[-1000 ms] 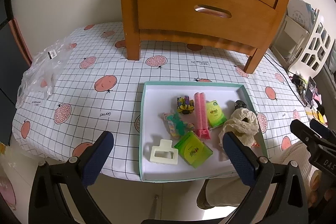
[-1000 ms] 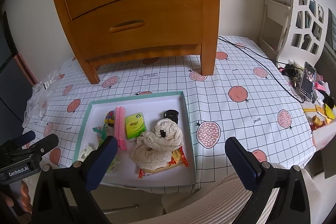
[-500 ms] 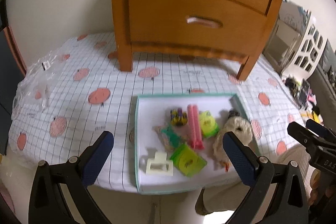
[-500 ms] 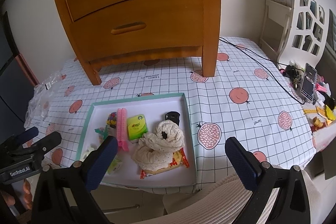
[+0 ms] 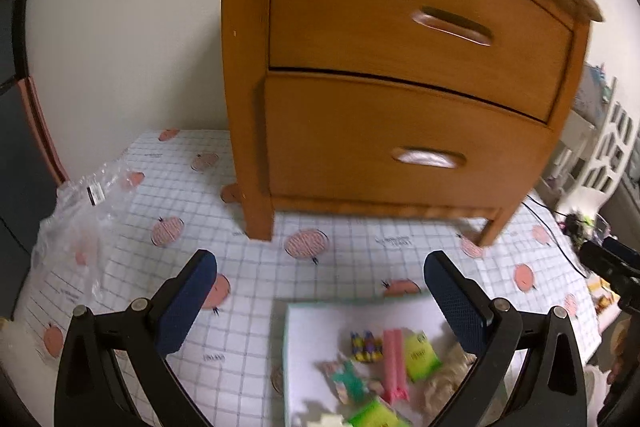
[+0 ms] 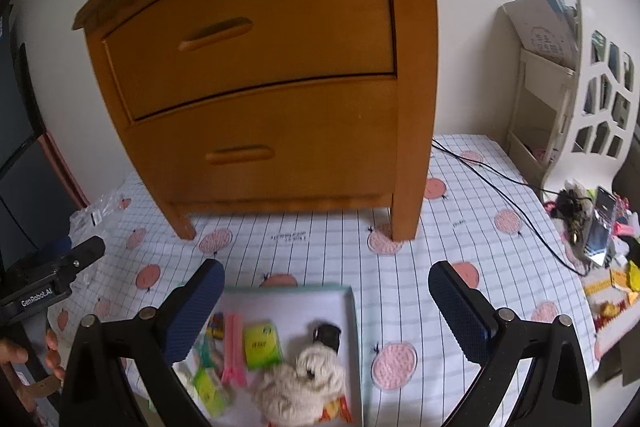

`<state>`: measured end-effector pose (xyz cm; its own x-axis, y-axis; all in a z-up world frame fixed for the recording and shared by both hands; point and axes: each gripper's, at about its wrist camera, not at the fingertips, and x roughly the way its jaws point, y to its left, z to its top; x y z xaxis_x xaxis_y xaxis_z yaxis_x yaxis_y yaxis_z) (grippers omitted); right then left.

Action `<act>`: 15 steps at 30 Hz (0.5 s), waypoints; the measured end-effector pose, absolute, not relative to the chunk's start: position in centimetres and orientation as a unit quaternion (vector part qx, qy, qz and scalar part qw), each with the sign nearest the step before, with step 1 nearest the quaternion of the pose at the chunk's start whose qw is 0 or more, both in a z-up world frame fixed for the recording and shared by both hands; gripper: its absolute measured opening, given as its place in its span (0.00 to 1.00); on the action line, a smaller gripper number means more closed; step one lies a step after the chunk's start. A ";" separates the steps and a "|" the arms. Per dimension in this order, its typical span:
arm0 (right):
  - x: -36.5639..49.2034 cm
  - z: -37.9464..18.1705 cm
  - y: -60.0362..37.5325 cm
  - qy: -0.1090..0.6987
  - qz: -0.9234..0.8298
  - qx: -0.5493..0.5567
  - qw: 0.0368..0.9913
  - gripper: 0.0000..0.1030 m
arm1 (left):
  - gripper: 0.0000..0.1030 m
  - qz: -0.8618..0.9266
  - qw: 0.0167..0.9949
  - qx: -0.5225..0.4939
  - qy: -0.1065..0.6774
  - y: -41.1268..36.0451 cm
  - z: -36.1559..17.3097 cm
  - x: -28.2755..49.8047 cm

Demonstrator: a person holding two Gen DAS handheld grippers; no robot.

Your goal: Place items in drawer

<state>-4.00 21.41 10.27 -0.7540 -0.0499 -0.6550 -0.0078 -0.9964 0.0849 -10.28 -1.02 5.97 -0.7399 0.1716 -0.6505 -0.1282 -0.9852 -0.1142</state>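
A wooden nightstand [image 5: 400, 75] [image 6: 272, 87] stands on the table, with both its upper drawer [image 5: 416, 23] and its lower drawer [image 5: 400, 147] [image 6: 260, 147] closed. In front of it lies a white tray with a teal rim [image 5: 312, 331] [image 6: 296, 301] holding several small items: a pink comb [image 5: 394, 363] [image 6: 232, 351], a green packet [image 5: 420, 351] [image 6: 260, 345], a cream lace scrunchie [image 6: 308, 383]. My left gripper [image 5: 320, 307] is open above the tray's far edge, facing the lower drawer. My right gripper [image 6: 328, 311] is open over the tray, empty.
A pomegranate-print checked cloth [image 6: 460, 227] covers the table. A crumpled clear plastic bag [image 5: 76, 223] lies at the left. A black cable [image 6: 500, 195] runs across the right side toward a white shelf unit [image 6: 568, 99] and clutter with a phone [image 6: 600, 223].
Both grippers have risen and moved forward toward the nightstand, so the drawers fill more of each view and the tray has slid toward the bottom. Both stay open and empty.
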 end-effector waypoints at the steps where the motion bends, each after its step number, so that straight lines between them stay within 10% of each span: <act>1: -4.5 10.3 21.5 -0.041 -0.935 0.351 0.014 1.00 | 1.00 0.931 0.077 -0.355 -0.033 -1.1 6.0 -11.2; 15: -13.9 9.0 23.6 -0.036 -0.927 0.373 0.019 1.00 | 1.00 0.917 0.065 -0.390 -0.062 -2.0 5.6 -19.2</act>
<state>-13.88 23.61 8.98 -0.7217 -0.0625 -0.6894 0.0095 -0.9967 0.0804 -19.17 -2.05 5.60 -0.6877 0.1668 -0.7066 -0.0705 -0.9840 -0.1636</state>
